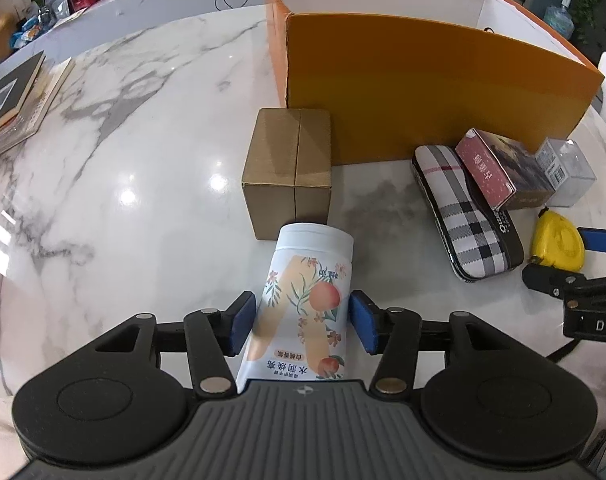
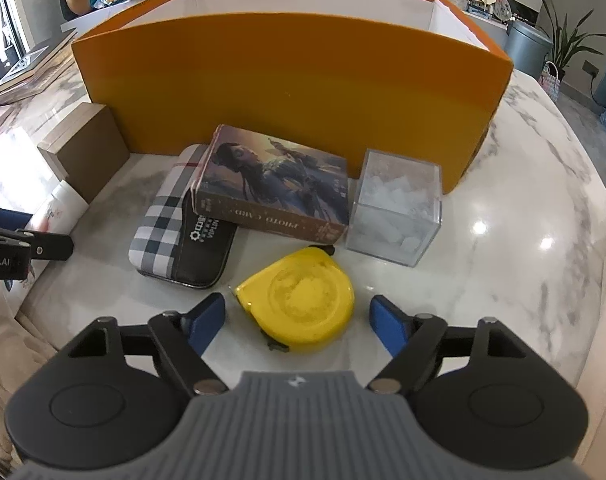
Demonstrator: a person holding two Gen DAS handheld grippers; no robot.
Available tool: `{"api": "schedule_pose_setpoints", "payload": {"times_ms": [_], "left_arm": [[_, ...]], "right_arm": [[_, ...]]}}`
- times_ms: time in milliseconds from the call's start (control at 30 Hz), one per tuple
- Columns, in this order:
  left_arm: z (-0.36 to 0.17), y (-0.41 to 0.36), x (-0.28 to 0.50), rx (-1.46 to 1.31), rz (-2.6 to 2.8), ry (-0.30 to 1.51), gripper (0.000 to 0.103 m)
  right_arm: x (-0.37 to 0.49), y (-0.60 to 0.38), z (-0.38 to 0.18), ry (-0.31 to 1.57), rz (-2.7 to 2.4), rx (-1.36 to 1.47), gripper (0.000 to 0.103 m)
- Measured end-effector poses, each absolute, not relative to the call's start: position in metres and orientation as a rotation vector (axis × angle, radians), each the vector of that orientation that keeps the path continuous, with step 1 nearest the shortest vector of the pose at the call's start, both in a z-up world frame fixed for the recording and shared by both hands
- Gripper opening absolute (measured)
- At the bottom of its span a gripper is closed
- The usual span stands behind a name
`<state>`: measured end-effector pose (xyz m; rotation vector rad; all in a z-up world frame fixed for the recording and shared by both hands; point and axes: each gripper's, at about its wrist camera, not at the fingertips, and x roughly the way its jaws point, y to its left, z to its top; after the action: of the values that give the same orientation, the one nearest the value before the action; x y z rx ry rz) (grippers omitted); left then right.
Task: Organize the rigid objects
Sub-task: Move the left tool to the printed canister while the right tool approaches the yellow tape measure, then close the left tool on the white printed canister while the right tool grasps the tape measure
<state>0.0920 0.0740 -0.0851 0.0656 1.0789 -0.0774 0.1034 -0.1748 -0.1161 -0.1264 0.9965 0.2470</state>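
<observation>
My left gripper [image 1: 301, 322] straddles a white canister with a peach print [image 1: 307, 300] lying on the marble table; its blue pads sit just off the canister's sides with small gaps. My right gripper [image 2: 299, 320] is open around a yellow tape measure [image 2: 299, 300] lying flat; its pads stand clear of it. Behind are a plaid glasses case [image 2: 171, 216], a photo card box [image 2: 275, 184] resting partly on the case, a clear plastic cube [image 2: 395, 208] and a brown cardboard box [image 1: 291, 172]. A large orange box [image 2: 287, 92] stands open behind them.
Books [image 1: 11, 96] lie at the table's left edge. The right gripper shows at the right edge of the left wrist view [image 1: 583, 264]. A counter with clutter and plants is beyond the table.
</observation>
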Motion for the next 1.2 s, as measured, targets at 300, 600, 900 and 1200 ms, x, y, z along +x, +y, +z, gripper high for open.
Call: {"api": "schedule_pose_setpoints", "payload": {"times_ms": [300,600,900,1200], "left_arm": [[-0.085,0.072,0.09,0.078,-0.082,1.064,0.057],[-0.077,0.072,0.081,0.076,-0.092,1.007,0.053],[-0.063,0.064,0.068,0.038,-0.122,0.925,0.052],[-0.044,0.06,0.061,-0.027,-0.152,0.876,0.052]], "right_arm": [[0.101,-0.175,-0.113,0.969,0.266,-0.135,0.062],[0.096,-0.174,-0.105,0.953,0.279,-0.135,0.061],[0.092,-0.172,-0.092,0.899,0.295,-0.138,0.061],[0.089,-0.169,-0.078,0.84,0.315,-0.133,0.061]]}}
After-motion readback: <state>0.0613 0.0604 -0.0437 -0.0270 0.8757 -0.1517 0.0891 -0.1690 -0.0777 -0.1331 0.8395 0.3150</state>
